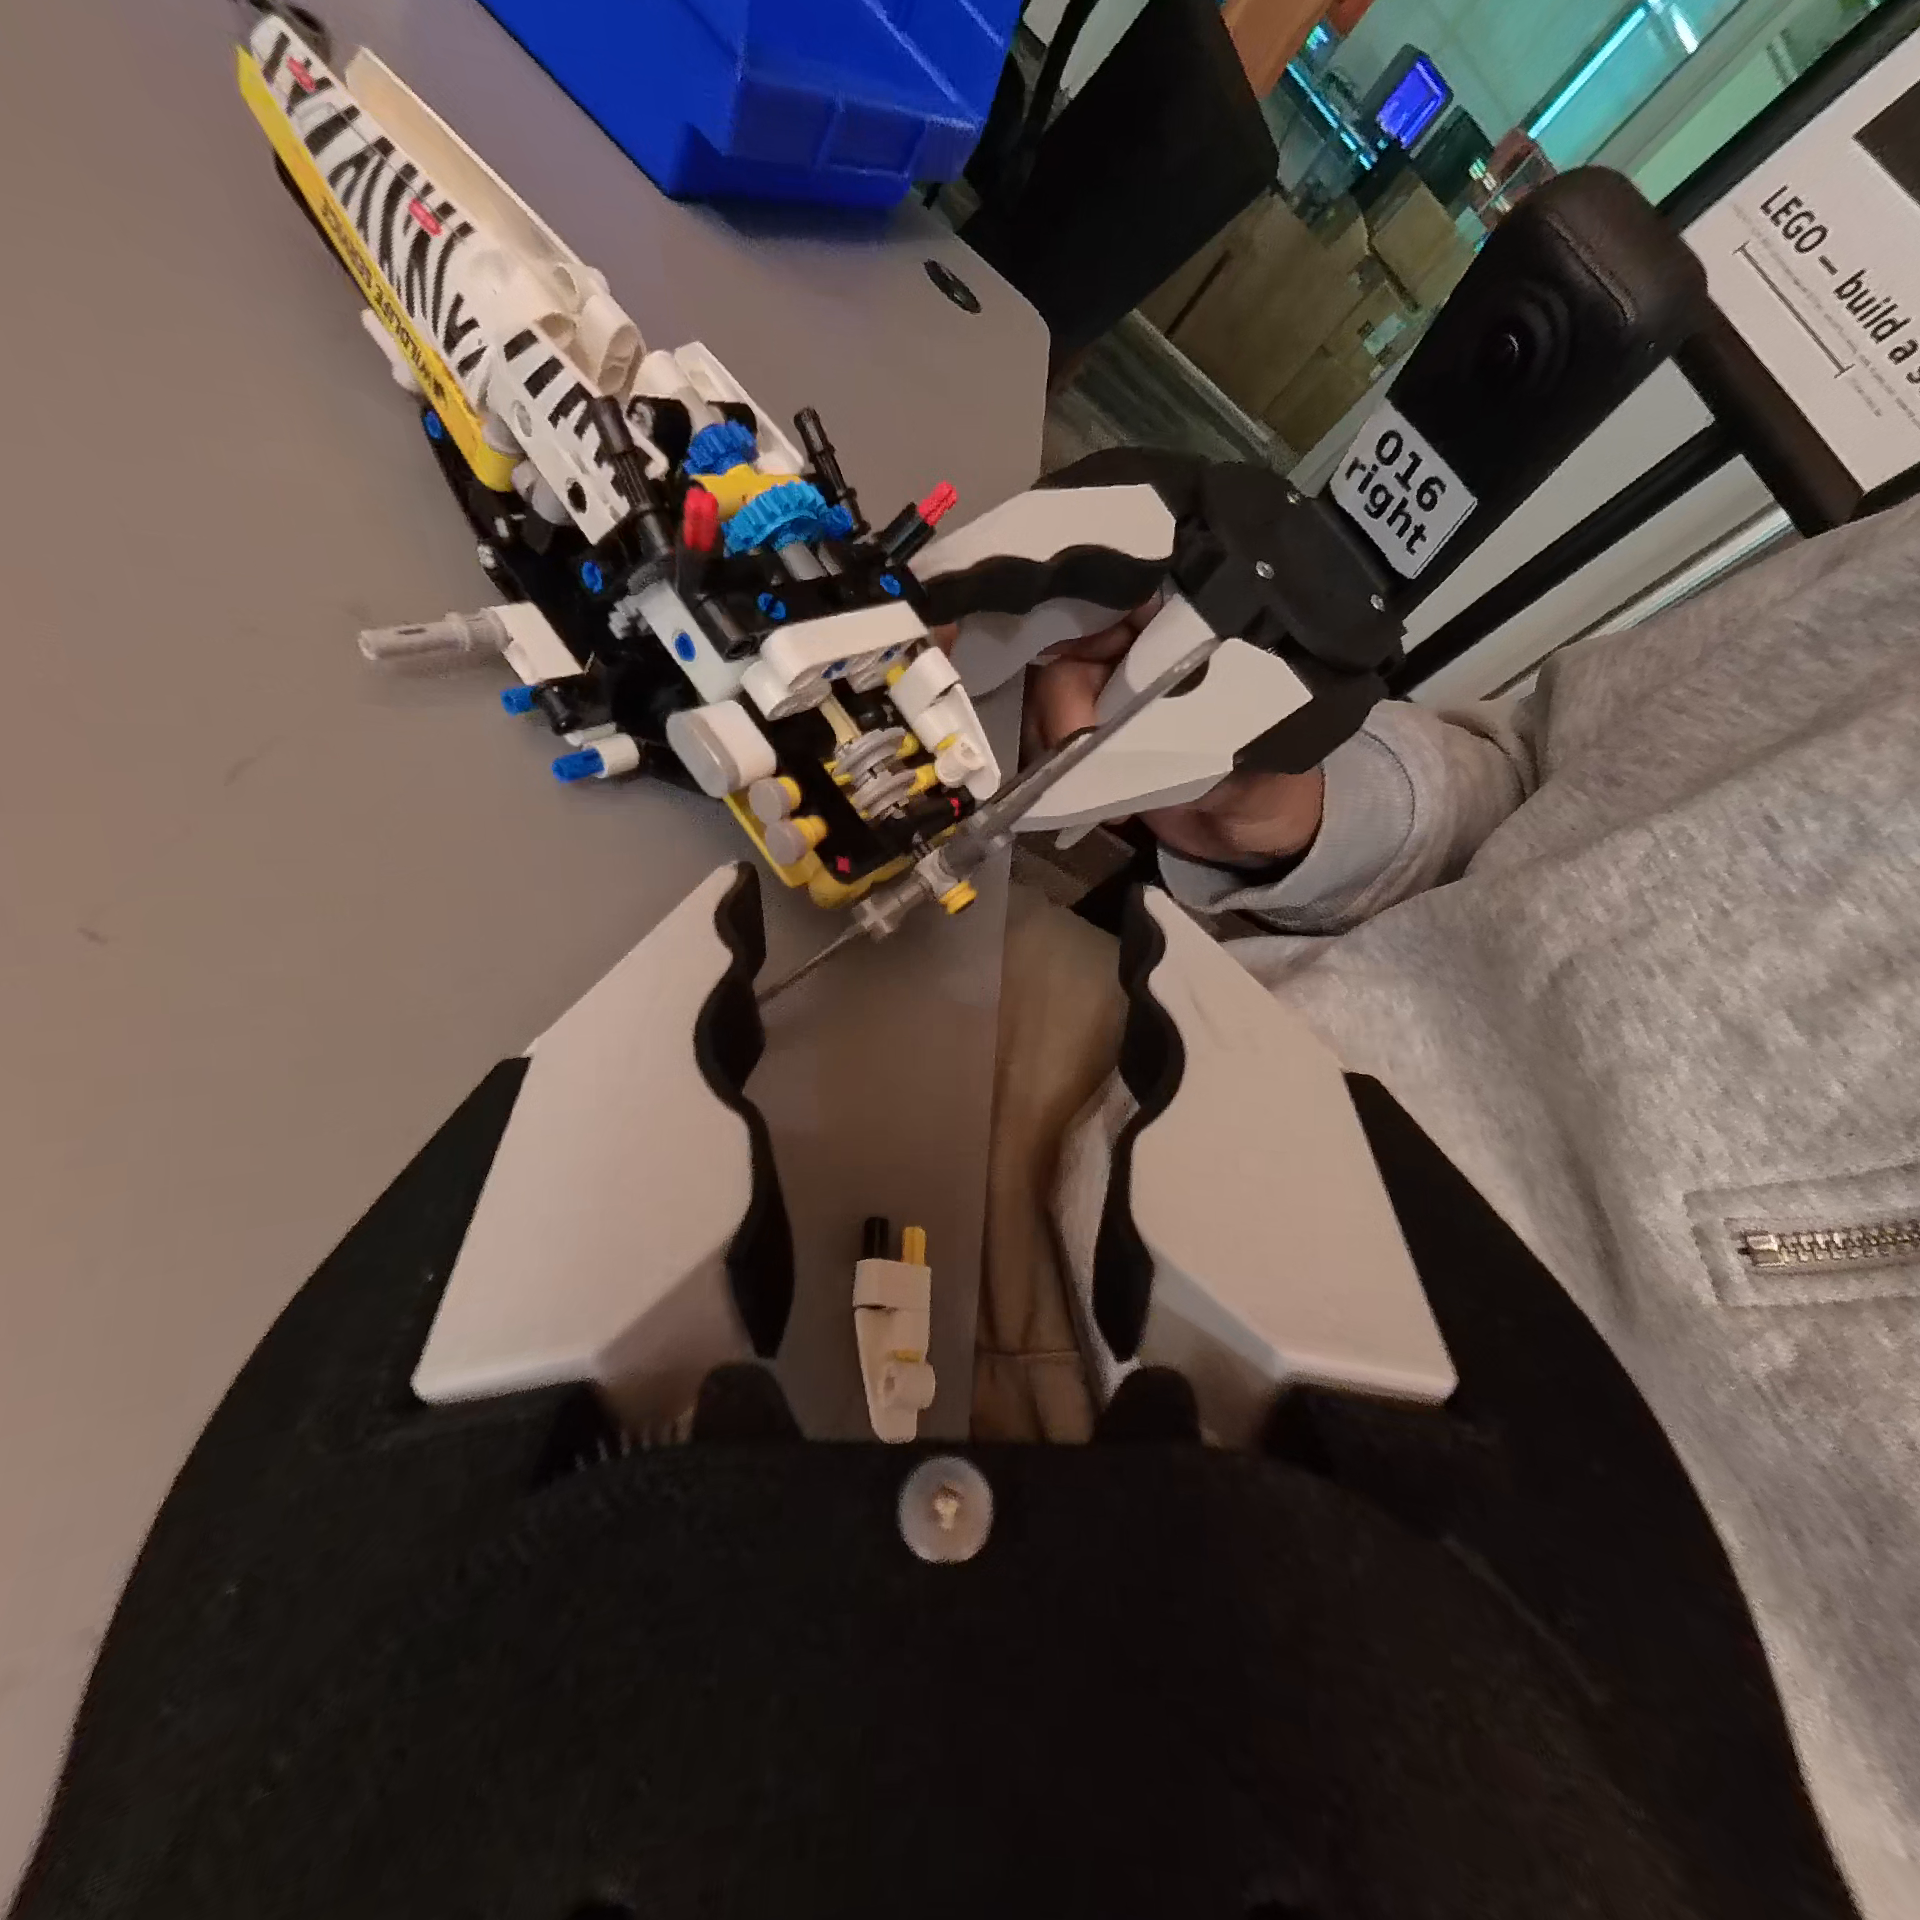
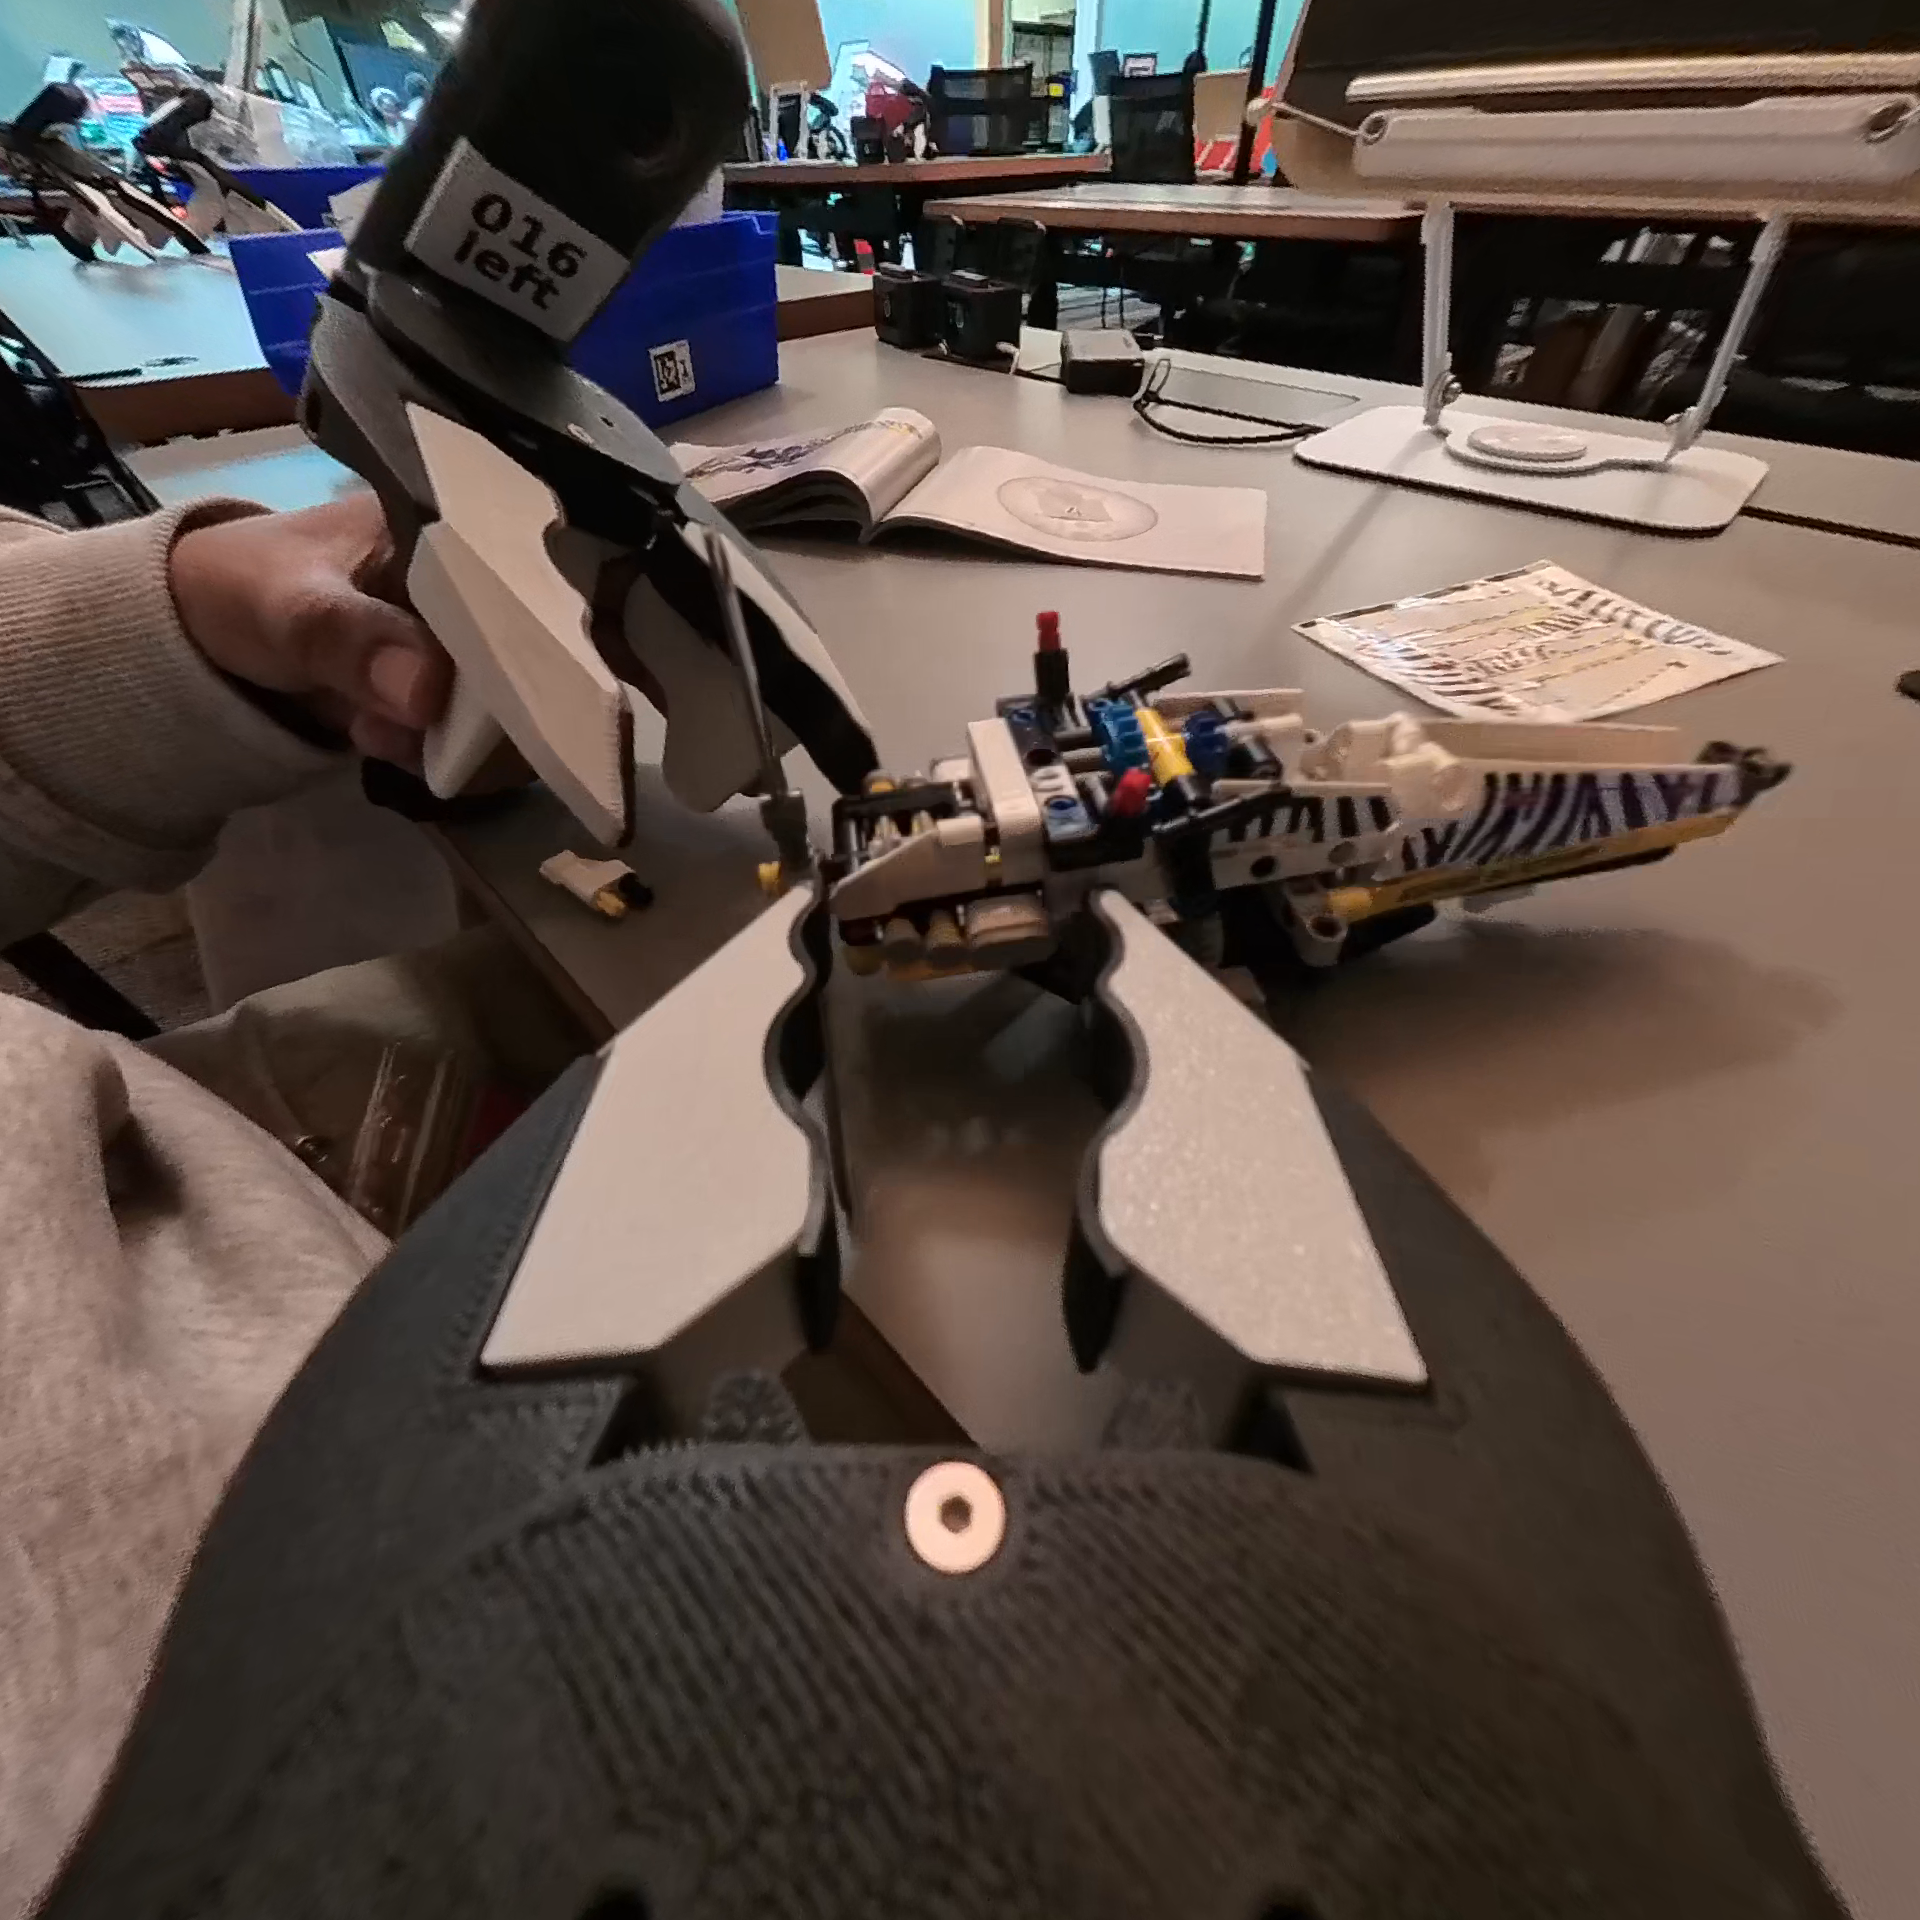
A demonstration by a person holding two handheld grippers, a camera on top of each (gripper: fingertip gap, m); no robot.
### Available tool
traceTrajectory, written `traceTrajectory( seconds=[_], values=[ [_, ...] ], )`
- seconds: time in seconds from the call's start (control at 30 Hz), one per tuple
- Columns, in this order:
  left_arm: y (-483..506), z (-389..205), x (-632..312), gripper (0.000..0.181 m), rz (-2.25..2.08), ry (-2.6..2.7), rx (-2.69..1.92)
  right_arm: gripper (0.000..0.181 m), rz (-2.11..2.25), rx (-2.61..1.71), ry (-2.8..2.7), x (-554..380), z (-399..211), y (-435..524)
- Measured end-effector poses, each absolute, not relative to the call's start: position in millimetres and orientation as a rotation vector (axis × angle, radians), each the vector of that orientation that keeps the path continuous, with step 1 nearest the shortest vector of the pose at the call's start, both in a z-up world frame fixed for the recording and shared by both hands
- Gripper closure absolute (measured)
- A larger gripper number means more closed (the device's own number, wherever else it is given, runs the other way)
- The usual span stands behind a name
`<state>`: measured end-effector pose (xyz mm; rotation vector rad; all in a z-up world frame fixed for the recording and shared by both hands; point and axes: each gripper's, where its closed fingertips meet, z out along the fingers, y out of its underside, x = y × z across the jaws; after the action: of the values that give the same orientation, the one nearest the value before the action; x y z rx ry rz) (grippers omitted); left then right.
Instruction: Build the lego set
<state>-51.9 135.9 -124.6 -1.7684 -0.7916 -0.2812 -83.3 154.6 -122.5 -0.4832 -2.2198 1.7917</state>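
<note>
Grey table (image 2: 1558, 1039) in a workshop of desks (image 2: 1143, 208).

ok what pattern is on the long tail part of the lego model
Black and white zebra stripes on the tail, with a yellow strip along its lower edge. The right wrist view shows it best.

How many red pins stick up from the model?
2. One red pin stands on a black post on top; the other red pin sits lower on the near side. More may be hidden.
</note>
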Motion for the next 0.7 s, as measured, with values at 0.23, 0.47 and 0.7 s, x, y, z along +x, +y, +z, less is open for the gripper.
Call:
traceTrajectory(
  seconds=[0.23, 0.47, 0.7],
  values=[
    [133, -119, -56, 0.11, -0.26, -0.784, -1.73, 0.125, 1.873, -0.559, -2.197, -88, -115, 161],
    [141, -113, -61, 0.101, -0.258, -0.742, -1.716, 0.122, 1.924, -0.612, -2.23, -90, -120, 156],
    [141, -114, -63, 0.101, -0.275, -0.747, -1.711, 0.135, 1.868, -0.548, -2.285, -90, -124, 158]
  ],
)
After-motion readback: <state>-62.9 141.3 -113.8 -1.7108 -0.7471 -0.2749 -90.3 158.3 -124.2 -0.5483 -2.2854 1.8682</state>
